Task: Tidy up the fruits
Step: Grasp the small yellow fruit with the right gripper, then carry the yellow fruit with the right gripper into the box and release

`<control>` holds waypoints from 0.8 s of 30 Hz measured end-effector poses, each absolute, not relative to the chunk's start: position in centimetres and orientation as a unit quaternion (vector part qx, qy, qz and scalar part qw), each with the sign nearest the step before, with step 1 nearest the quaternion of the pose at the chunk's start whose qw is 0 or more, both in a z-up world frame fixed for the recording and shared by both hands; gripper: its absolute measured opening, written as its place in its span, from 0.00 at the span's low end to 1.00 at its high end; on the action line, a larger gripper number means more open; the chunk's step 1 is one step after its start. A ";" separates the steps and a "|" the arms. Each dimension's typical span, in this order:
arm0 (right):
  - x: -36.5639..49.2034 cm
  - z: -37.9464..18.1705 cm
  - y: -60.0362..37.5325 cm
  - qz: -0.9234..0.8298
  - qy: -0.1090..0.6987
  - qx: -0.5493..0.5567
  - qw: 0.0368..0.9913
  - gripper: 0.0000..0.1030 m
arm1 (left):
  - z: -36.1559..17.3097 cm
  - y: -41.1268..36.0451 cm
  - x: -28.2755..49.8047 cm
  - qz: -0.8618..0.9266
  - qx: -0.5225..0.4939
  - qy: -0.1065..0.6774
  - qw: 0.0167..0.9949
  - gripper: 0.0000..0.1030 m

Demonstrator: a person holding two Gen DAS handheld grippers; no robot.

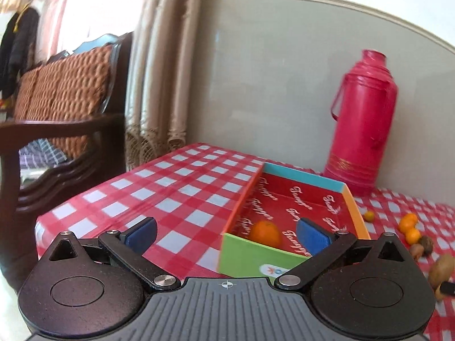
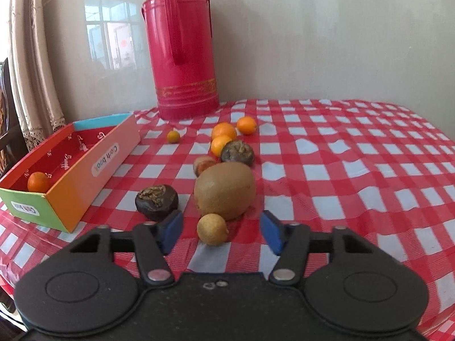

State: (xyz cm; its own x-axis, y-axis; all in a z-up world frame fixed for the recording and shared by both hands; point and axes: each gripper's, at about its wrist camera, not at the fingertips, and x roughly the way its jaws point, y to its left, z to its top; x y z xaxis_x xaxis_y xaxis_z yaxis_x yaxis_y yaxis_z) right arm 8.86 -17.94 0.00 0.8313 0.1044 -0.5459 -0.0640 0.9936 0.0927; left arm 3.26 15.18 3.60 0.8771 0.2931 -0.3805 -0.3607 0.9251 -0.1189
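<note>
A colourful open cardboard box [image 1: 244, 255] [image 2: 71, 196] lies on the checked tablecloth with one small orange [image 1: 265, 233] [image 2: 38, 182] inside. My left gripper [image 1: 226, 234] is open and empty, over the box's near-left corner. My right gripper [image 2: 221, 231] is open around a small tan longan [image 2: 212, 229], with a kiwi [image 2: 225, 190] just beyond. Two dark water chestnuts [image 2: 157, 201] [image 2: 237, 152], a brown nut [image 2: 203, 164] and several small oranges [image 2: 223, 131] lie further back.
A tall pink thermos [image 2: 183, 45] [image 1: 361, 119] stands at the back by the wall. A dark wooden chair with a woven cushion [image 1: 59, 91] and curtains [image 1: 159, 71] are left of the table. The table's left edge [image 1: 39, 224] is close to my left gripper.
</note>
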 end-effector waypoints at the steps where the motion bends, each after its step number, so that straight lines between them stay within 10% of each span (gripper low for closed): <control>1: 9.1 -0.2 -17.8 0.044 0.290 0.035 0.955 0.42 | 3.5 15.5 3.3 0.172 -0.098 0.182 0.963 1.00; 6: 9.7 -0.9 -17.2 0.045 0.302 0.026 0.952 0.18 | 3.2 16.6 3.0 0.185 -0.103 0.184 0.960 1.00; 24: 10.9 4.1 -7.2 0.207 0.214 0.004 0.955 0.17 | 2.4 22.4 0.8 0.244 -0.161 0.176 0.940 1.00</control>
